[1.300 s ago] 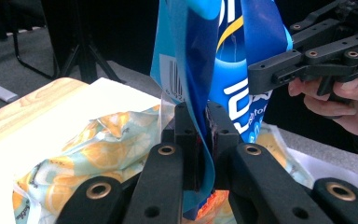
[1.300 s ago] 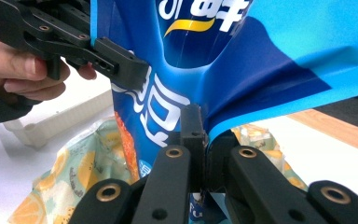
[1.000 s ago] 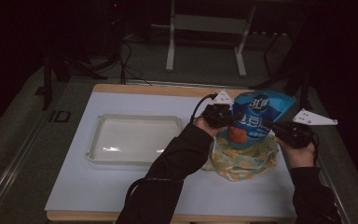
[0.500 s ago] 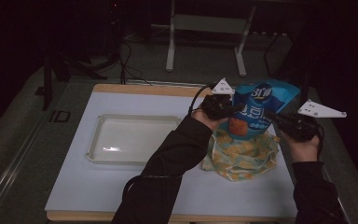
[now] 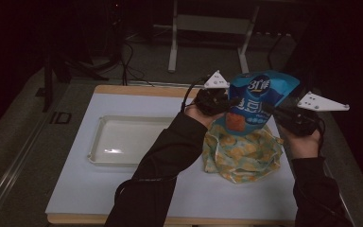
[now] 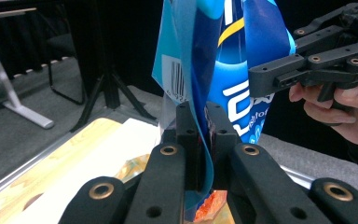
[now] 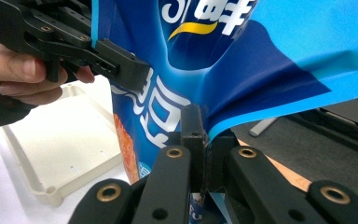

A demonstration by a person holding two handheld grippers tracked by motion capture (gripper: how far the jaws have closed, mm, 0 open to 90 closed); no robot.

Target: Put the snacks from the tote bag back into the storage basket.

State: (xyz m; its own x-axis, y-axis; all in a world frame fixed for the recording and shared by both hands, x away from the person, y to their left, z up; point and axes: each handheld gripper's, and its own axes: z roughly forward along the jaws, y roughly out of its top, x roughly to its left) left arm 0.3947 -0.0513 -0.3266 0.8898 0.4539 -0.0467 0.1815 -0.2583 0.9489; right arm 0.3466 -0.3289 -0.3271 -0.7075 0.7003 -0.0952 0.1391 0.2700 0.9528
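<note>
Both grippers have lifted the bag higher since the earlier frames; it now hangs above the cloth instead of resting in it.

High view: left gripper [image 5: 227, 101] and right gripper [image 5: 273, 111] each pinch a side edge of the blue bag [image 5: 257, 97], held upright over the yellow-patterned cloth [image 5: 243, 153]. Bag's bottom looks just clear of the cloth, or barely touching it; cannot tell which. Tray [image 5: 123, 139] sits well apart to the left on the white table [image 5: 75, 189].

Left gripper view: left gripper [image 6: 201, 135] has its jaws pressed together on a fold of the bag [image 6: 233, 56]. Other gripper [image 6: 265, 77] bites the far edge.

Right gripper view: right gripper [image 7: 203, 137] is clamped on the bag's [image 7: 242, 56] lower edge, film creasing at the pinch. Tray [image 7: 60, 154] lies behind and below.

Judgement: step in hand is getting the bag out of the cloth. Raise both hands evenly, keep both pinches firm, and clear the cloth folds fully before moving sideways. Thin film could slip or tear under uneven pull.
</note>
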